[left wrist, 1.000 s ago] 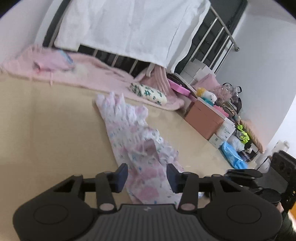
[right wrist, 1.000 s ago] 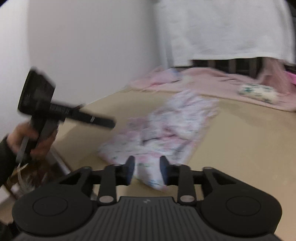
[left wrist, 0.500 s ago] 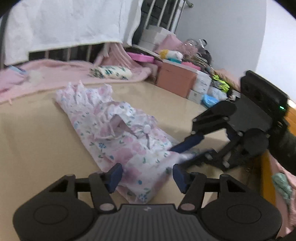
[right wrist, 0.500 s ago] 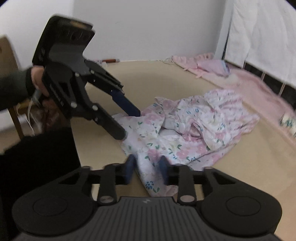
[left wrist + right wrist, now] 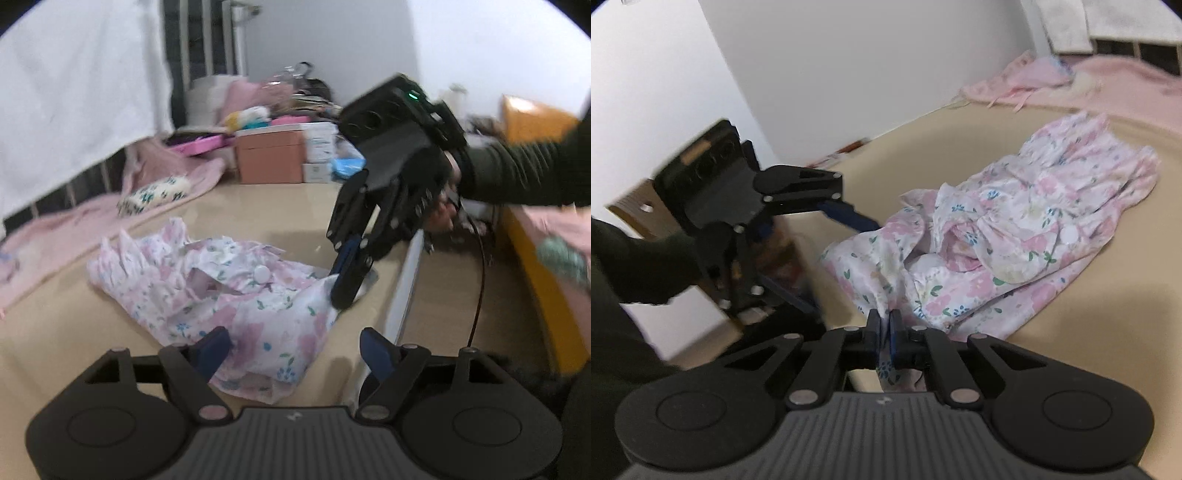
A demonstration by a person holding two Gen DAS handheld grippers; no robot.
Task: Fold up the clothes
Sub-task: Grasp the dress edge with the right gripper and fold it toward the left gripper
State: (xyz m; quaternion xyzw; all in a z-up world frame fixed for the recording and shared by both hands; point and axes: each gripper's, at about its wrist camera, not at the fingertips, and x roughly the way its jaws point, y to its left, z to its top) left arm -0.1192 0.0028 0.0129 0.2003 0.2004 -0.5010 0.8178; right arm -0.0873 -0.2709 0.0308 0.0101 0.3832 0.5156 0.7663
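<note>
A crumpled pink floral garment [image 5: 221, 291] lies on the beige table [image 5: 55, 332]; it also shows in the right wrist view [image 5: 1004, 236]. My left gripper [image 5: 295, 349] is open, its fingers astride the garment's near hem, and shows in the right wrist view [image 5: 827, 236] at the garment's left edge. My right gripper [image 5: 885, 328] is shut on the garment's near corner; it shows in the left wrist view [image 5: 349, 280] with its tips pinching the cloth at the table's right edge.
A pink blanket [image 5: 74, 221] and a floral pillow [image 5: 155, 194] lie at the table's back. White cloth [image 5: 74, 92] hangs over a rail. A brown box [image 5: 269, 158] and clutter stand behind. The table edge [image 5: 406, 284] runs on the right.
My right gripper has closed on the garment's corner. My left gripper has opened wider and swung round towards the garment's near hem, close to the right gripper.
</note>
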